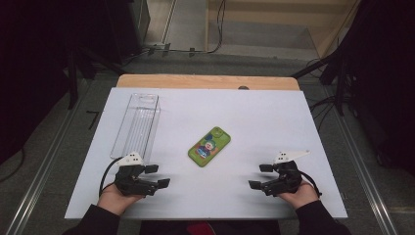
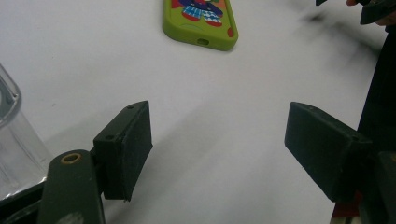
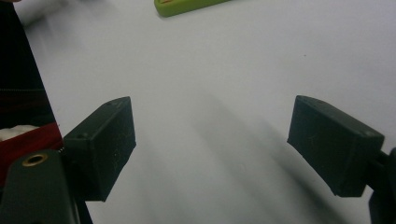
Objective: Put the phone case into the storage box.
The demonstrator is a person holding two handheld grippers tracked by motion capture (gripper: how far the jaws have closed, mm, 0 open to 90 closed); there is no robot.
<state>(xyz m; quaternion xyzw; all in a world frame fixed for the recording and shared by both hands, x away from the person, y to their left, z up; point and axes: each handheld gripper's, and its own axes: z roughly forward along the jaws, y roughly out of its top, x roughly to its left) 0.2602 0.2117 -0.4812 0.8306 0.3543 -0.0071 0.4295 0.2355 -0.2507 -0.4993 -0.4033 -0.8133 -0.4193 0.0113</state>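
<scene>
Resting low on the white counter (image 1: 274, 112), left hand-held gripper (image 1: 157, 176) and right hand-held gripper (image 1: 260, 176), jaws spread wide, nothing between them. Lying flat midway ahead, green phone case (image 1: 209, 146), touching neither; clear plastic box (image 1: 137, 125) beyond left.

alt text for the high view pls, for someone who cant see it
A green phone case with a cartoon print lies mid-table on a white tabletop, untouched. A clear plastic box stands at the left. Near the front edge, the left tongs and right tongs rest open, each in a hand.
</scene>
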